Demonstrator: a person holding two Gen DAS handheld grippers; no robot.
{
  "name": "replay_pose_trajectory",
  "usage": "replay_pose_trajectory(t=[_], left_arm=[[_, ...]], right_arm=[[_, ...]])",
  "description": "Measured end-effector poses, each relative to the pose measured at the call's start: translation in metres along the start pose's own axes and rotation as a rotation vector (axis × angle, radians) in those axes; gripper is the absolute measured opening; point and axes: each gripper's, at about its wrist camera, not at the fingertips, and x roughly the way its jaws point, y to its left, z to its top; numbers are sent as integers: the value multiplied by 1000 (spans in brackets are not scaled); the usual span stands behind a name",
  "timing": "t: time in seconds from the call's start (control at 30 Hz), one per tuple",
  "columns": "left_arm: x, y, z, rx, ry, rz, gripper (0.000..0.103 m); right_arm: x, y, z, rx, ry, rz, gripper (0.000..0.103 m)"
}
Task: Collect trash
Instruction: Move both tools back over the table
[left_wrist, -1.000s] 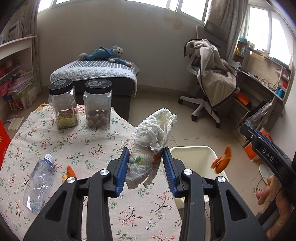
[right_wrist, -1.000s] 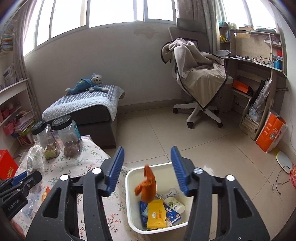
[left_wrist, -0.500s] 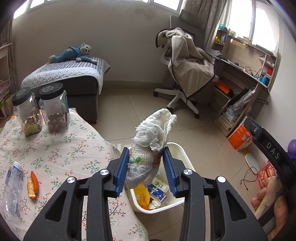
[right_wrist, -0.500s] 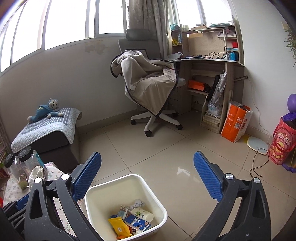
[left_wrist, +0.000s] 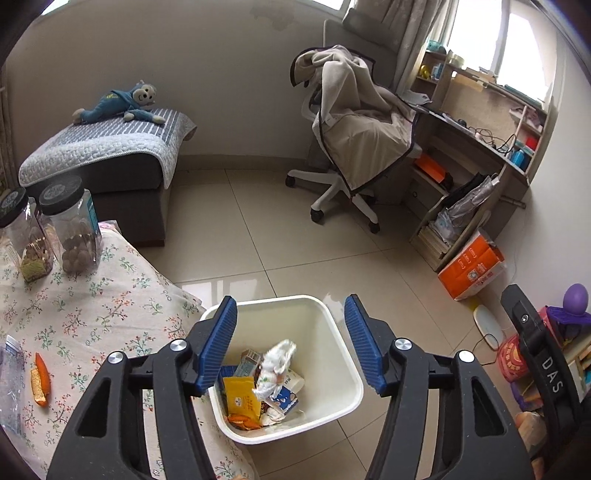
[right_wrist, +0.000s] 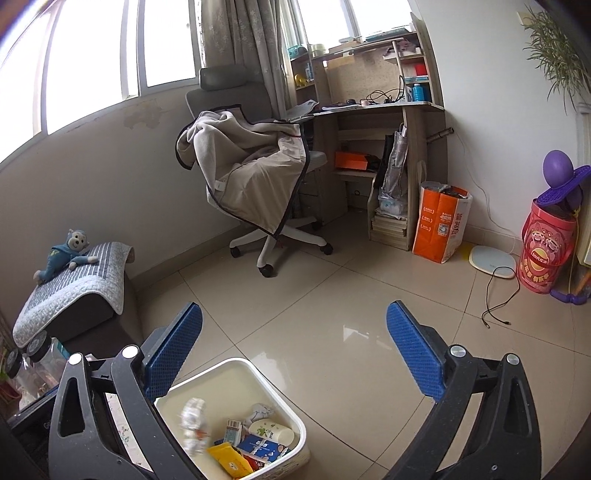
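My left gripper is open and empty, held above the white trash bin on the floor. A crumpled white paper wad is blurred in mid-fall inside the bin; it also shows in the right wrist view. The bin holds a yellow packet, small cartons and an orange wrapper. My right gripper is open wide and empty, above the floor to the right of the bin. An orange peel piece and a clear plastic bottle lie on the floral tablecloth.
Two black-lidded jars stand at the table's far side. A low bed with a stuffed monkey, a draped office chair, a desk, an orange bag, a scale and a loose cable stand around the tiled floor.
My left gripper swung from over the table to over the bin, opened and let go of the paper wad, which is falling into the bin. My right gripper opened wider and drifted right.
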Motion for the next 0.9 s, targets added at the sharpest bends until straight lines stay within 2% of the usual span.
replay_pose_trajectory(t=[0.1,0.33,0.63,0.9], left_arm=[[-11,6,-1,20,-44,63,73],[-35,37,-5,-3,-106,144,82],[-60,91,-15,-32,-137,255,86],[-74,149,-25,-100,-118,333,86]], right_arm=[[-6,11,-3,-35,-10,12,96],[-21,54,-16,-161,-40,40,96],[-41,106,-33,-258,-64,103,96],[-51,161,-58,-359,-36,172,96]])
